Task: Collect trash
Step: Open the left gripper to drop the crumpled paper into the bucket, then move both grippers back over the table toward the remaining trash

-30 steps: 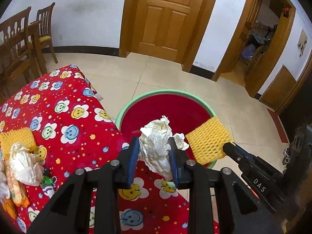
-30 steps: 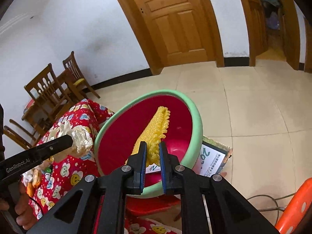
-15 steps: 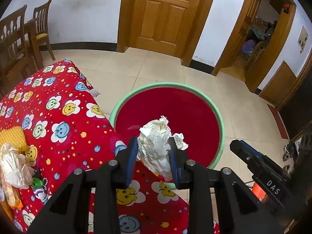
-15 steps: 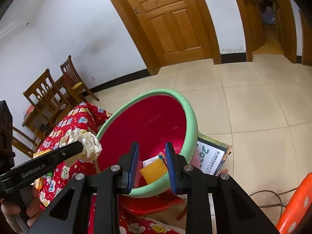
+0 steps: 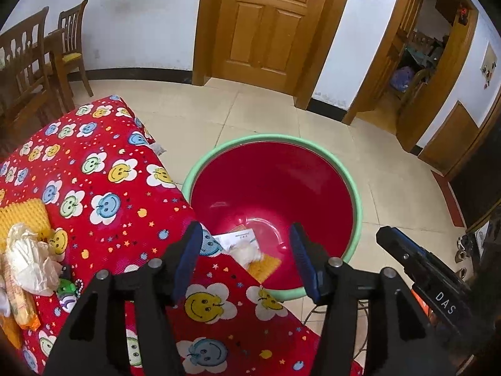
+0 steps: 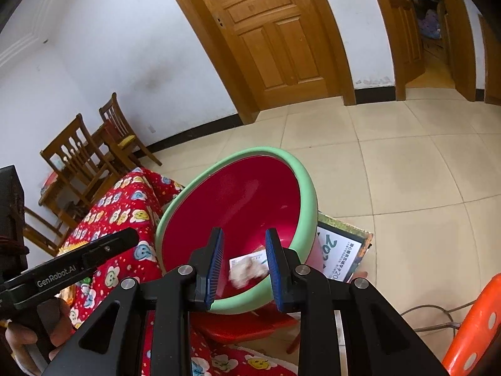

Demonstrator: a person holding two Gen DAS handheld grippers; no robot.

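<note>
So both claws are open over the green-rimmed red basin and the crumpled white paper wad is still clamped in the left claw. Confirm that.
Not quite. The left claw is empty; the left wrist view shows the crumpled white paper wad lying inside the green-rimmed red basin. The rest stands: the right claw is open too.

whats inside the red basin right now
At the bottom of the red basin lie a crumpled tissue, a yellow foam net and a printed paper slip. The tablecloth edge covers the near part of the basin floor, so more may be hidden.
</note>
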